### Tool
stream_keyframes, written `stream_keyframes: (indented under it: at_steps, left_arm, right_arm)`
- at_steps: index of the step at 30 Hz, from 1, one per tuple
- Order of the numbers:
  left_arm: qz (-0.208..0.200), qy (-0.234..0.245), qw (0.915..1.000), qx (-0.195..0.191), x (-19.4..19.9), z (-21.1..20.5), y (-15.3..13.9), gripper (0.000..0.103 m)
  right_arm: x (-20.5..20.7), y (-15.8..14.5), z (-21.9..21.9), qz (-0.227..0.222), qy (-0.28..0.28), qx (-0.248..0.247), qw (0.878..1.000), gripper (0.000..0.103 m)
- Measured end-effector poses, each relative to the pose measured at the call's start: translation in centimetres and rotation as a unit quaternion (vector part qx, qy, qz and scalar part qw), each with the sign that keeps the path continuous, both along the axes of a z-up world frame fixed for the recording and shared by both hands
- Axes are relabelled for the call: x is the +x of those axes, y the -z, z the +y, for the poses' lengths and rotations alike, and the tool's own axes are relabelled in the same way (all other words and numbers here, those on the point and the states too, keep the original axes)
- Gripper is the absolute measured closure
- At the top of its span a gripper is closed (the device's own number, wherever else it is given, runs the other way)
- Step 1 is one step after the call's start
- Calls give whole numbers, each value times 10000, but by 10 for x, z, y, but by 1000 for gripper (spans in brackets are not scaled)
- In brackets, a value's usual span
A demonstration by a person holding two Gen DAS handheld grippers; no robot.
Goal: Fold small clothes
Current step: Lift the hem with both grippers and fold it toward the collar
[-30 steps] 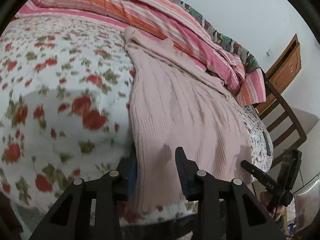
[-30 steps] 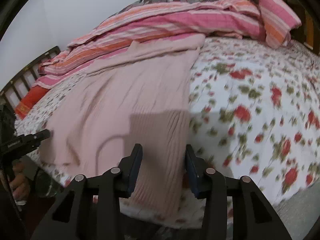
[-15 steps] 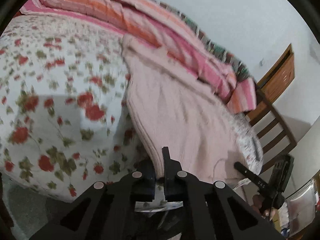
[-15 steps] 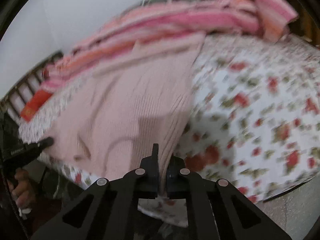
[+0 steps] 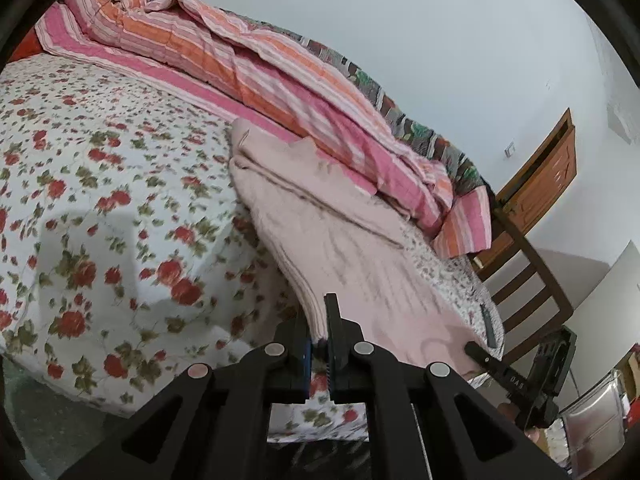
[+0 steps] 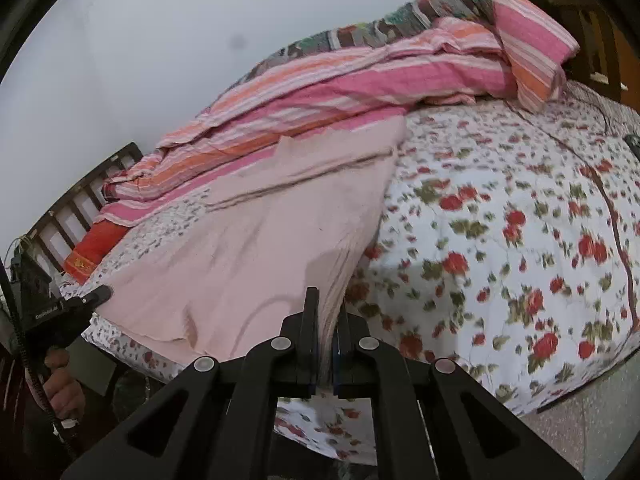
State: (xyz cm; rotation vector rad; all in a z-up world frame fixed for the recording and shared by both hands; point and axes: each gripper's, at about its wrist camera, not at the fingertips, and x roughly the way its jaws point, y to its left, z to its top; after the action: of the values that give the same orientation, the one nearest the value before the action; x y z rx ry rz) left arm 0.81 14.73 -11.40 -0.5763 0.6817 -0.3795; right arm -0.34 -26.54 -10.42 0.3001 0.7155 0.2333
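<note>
A pale pink ribbed knit garment (image 5: 320,232) lies spread on a floral bedsheet (image 5: 100,208), its far end against the striped quilt. My left gripper (image 5: 318,332) is shut on the garment's near left hem corner and holds it lifted off the bed. My right gripper (image 6: 326,320) is shut on the near right hem corner of the same garment (image 6: 260,232), also lifted. Each gripper shows at the edge of the other's view, the right one (image 5: 480,354) and the left one (image 6: 92,294).
A rolled pink and orange striped quilt (image 5: 260,64) lies along the far side of the bed. A wooden chair (image 5: 520,264) and a wooden door (image 5: 548,176) stand to the right. A slatted headboard (image 6: 76,204) and a red cushion (image 6: 96,248) are at one end.
Both grippers were open around the near hem a second ago. They have shut on its two corners and lifted them, pulling the near edge up off the bed.
</note>
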Motion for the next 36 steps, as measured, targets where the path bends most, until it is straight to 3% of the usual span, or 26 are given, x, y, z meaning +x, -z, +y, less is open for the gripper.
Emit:
stream_keyframes:
  at_steps: [8,15,27,36]
  left_arm:
    - [-165,-141,9987,-455,21,5,-22,97]
    - [-234,-324,9979,-510,58,8,-43,97]
    - [-124,-909,9957,86,164,-7,-78,97]
    - [68,-1042,9930,550,235,-19,-61,97]
  right_arm:
    - [14,-21,-8,-243,62,289,9993,98]
    - [52,-43,-16,-521,154,780,9955,98]
    - [167,-68,-28,-459,399,1409,9882,98]
    - [243,-52,-28,-243,412,1372,9894,98]
